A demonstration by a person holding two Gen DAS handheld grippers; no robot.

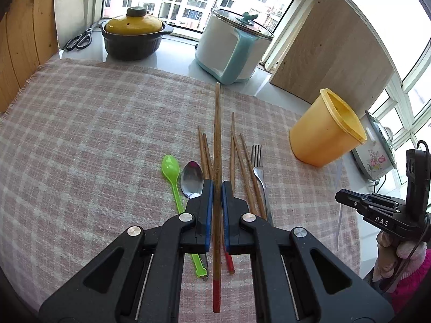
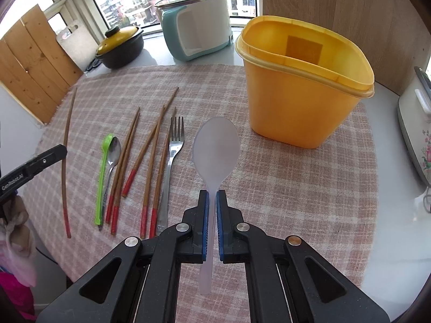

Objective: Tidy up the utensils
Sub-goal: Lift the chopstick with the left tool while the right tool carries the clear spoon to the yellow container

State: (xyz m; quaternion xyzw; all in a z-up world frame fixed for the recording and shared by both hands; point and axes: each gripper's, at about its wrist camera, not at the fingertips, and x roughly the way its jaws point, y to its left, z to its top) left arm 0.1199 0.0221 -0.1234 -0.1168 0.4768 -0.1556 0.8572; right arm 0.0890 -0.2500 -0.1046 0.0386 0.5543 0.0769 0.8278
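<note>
Six chopsticks (image 2: 145,156) (fork (image 2: 172,161) beside) left of yellow container (image 2: 304,107).

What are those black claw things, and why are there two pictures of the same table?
They are tongs, one in each of a person's hands, each carrying a small camera that looks along its fingers. That gives two pictures. The left tongs are shut on a long chopstick. The right tongs are shut on a frosted plastic spoon. On the checked cloth lie more chopsticks, a fork, a metal spoon and a green spoon. A yellow tub stands nearby, empty as far as visible.
</note>
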